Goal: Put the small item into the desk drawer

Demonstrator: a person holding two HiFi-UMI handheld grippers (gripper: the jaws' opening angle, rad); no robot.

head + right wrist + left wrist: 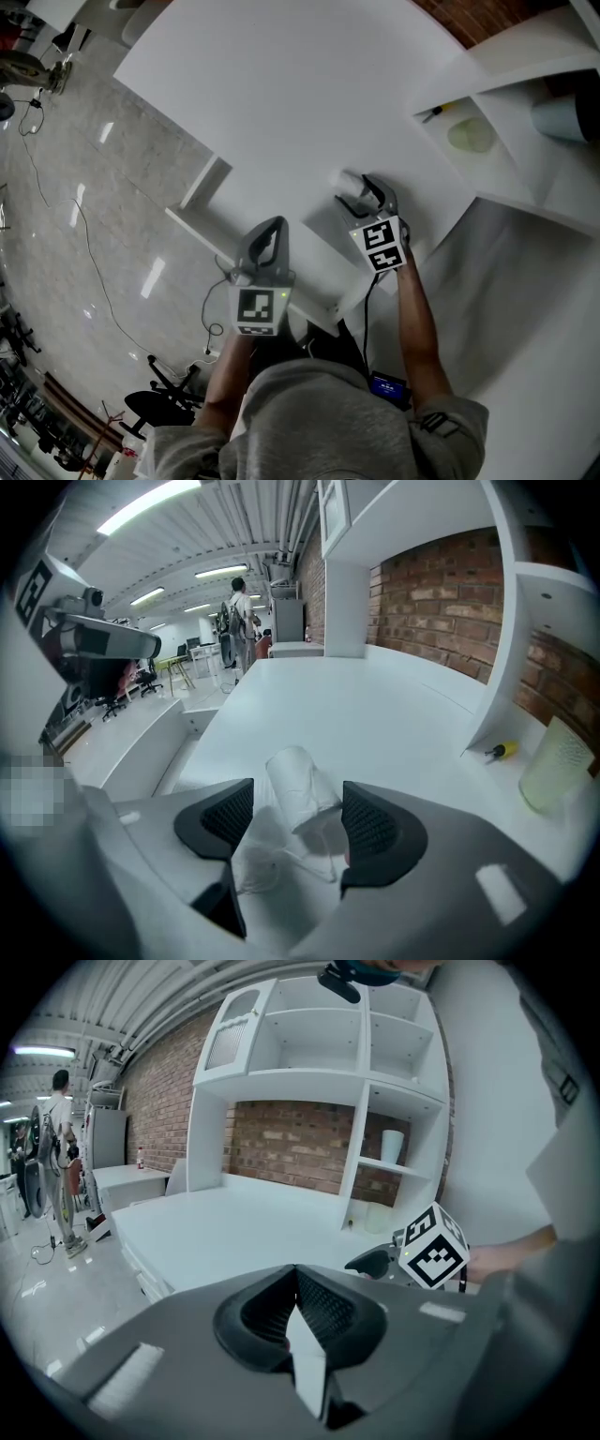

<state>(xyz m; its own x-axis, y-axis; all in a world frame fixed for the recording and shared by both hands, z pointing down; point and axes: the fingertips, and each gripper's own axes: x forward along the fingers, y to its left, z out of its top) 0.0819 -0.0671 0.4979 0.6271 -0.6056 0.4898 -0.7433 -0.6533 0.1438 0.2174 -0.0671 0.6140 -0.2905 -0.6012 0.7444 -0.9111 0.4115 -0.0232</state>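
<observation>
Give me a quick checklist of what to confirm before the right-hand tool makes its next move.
1. Small item sits between the right gripper fingers: ok, it lies on the desk between them.
2. Right fingers apart, ready to close: ok, one on each side, not yet gripping.
3. Left gripper free: ok, fingers shut on nothing.
4. Drawer open to take the item: cannot tell.
5. Yellow-handled tool out of the way: ok, off by the shelf.

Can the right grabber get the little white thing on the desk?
Probably yes: the right gripper is open, its fingers either side of the small white item on the desk, nothing blocking.
</observation>
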